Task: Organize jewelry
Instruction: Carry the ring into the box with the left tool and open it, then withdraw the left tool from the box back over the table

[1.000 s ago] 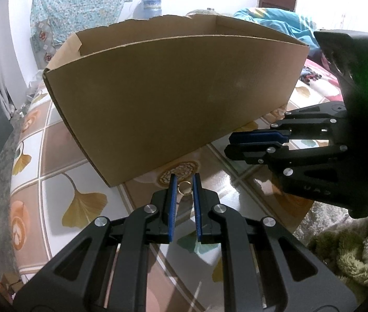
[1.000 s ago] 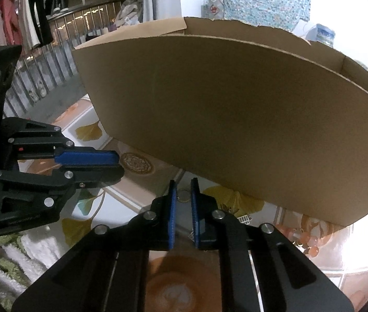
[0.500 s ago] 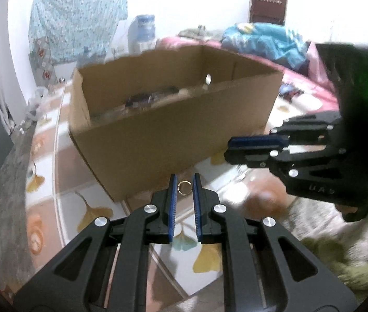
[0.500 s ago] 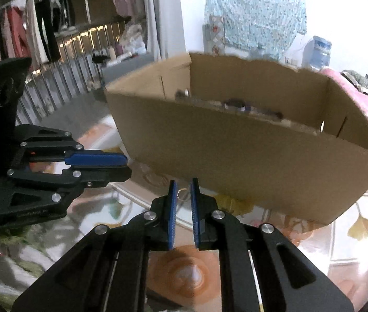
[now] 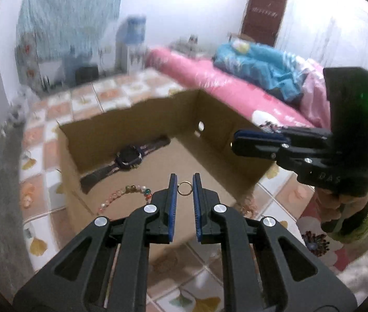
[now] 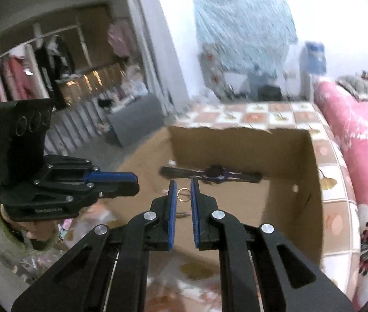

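Note:
My left gripper [image 5: 184, 186] is shut on a small gold ring [image 5: 184, 188], held above the near part of an open cardboard box [image 5: 217, 111]. My right gripper [image 6: 183, 192] is shut on a second thin ring [image 6: 183, 195], also over the box [image 6: 311, 171]. On the box floor lie a dark wristwatch [image 5: 128, 157] [image 6: 216, 173] and a beaded bracelet [image 5: 124, 195]. Each gripper shows in the other's view: the right gripper [image 5: 238, 140] to the right, the left gripper [image 6: 134, 179] to the left.
The box stands on a tiled mat with a leaf pattern [image 5: 38, 244]. A bed with pink bedding [image 5: 210, 78] runs along the right. A hand in a fuzzy sleeve [image 5: 350, 208] holds the right gripper. A grey box [image 6: 137, 119] and clothes racks stand far left.
Both grippers have risen from floor level beside the box's outer wall to above its rim, each carrying its ring. The box interior with watch and bracelet has come into view.

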`<action>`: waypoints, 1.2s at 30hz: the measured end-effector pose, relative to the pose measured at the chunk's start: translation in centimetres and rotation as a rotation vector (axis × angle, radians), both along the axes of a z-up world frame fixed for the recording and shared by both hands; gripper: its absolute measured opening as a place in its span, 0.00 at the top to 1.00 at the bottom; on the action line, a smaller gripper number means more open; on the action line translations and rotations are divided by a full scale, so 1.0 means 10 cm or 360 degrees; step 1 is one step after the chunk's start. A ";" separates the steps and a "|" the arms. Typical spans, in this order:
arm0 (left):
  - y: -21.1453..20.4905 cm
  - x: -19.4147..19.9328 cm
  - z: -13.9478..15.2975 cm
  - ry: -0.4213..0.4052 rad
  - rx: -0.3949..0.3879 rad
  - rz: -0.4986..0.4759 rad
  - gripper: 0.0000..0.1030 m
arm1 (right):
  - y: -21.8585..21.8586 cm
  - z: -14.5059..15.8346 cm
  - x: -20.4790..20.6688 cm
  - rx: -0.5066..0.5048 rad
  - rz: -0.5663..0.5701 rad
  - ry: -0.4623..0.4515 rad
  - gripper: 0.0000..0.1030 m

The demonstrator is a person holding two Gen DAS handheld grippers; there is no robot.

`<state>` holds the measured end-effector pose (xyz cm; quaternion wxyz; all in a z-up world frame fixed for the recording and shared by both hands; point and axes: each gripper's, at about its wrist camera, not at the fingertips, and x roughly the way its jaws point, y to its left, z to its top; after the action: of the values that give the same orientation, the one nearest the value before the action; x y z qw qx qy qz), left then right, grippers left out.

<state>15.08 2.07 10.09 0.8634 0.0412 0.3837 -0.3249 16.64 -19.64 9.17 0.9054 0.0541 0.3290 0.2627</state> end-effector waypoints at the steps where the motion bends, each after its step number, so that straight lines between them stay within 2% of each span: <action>1: -0.05 0.11 -0.04 0.0044 0.0003 -0.0015 0.89 | -0.01 -0.02 0.13 -0.0020 -0.0014 0.0057 0.89; 4: -0.27 0.48 -0.26 0.0227 0.0064 -0.0038 0.89 | -0.09 -0.17 0.54 -0.0022 -0.0027 0.0247 0.89; 7: -0.41 0.75 -0.46 0.0405 0.0081 -0.0040 0.89 | -0.13 -0.25 0.77 -0.0075 -0.0044 0.0308 0.89; 9: -0.46 0.83 -0.53 0.0473 0.0096 -0.0021 0.89 | -0.12 -0.28 0.82 -0.0106 -0.0053 0.0322 0.88; 10: -0.48 0.87 -0.55 0.0503 0.0105 -0.0010 0.87 | -0.13 -0.29 0.86 -0.0107 -0.0054 0.0328 0.84; 11: -0.49 0.88 -0.56 0.0525 0.0109 -0.0006 0.84 | -0.15 -0.30 0.85 -0.0101 -0.0057 0.0329 0.79; 12: -0.50 0.91 -0.56 0.0544 0.0096 0.0004 0.75 | -0.18 -0.29 0.86 -0.0086 -0.0066 0.0325 0.68; 13: -0.49 0.92 -0.55 0.0546 0.0083 0.0013 0.68 | -0.21 -0.28 0.86 -0.0070 -0.0074 0.0314 0.65; 19: -0.45 0.97 -0.52 0.0533 0.0045 0.0045 0.63 | -0.39 -0.17 0.82 0.0014 -0.0127 0.0253 0.64; 23: -0.39 0.91 -0.42 0.0454 0.0022 0.0059 0.58 | -0.51 -0.06 0.74 0.0060 -0.0169 0.0205 0.62; 29: -0.19 0.63 -0.11 0.0258 -0.0081 0.0074 0.48 | -0.69 0.18 0.48 0.0158 -0.0224 0.0093 0.52; 32: -0.03 0.35 0.06 0.0125 -0.0141 0.0063 0.41 | -0.76 0.32 0.21 0.0197 -0.0247 -0.0016 0.40; 34: 0.07 0.13 0.16 0.0027 -0.0174 0.0049 0.33 | -0.81 0.39 0.02 0.0215 -0.0267 -0.0078 0.28; 36: 0.18 -0.11 0.24 -0.0050 -0.0225 0.0027 0.28 | -0.86 0.45 -0.26 0.0242 -0.0285 -0.0156 0.23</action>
<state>13.94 3.84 12.46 0.8728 -0.0180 0.3465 -0.3433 14.07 -28.25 13.64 0.9336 0.1388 0.2573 0.2075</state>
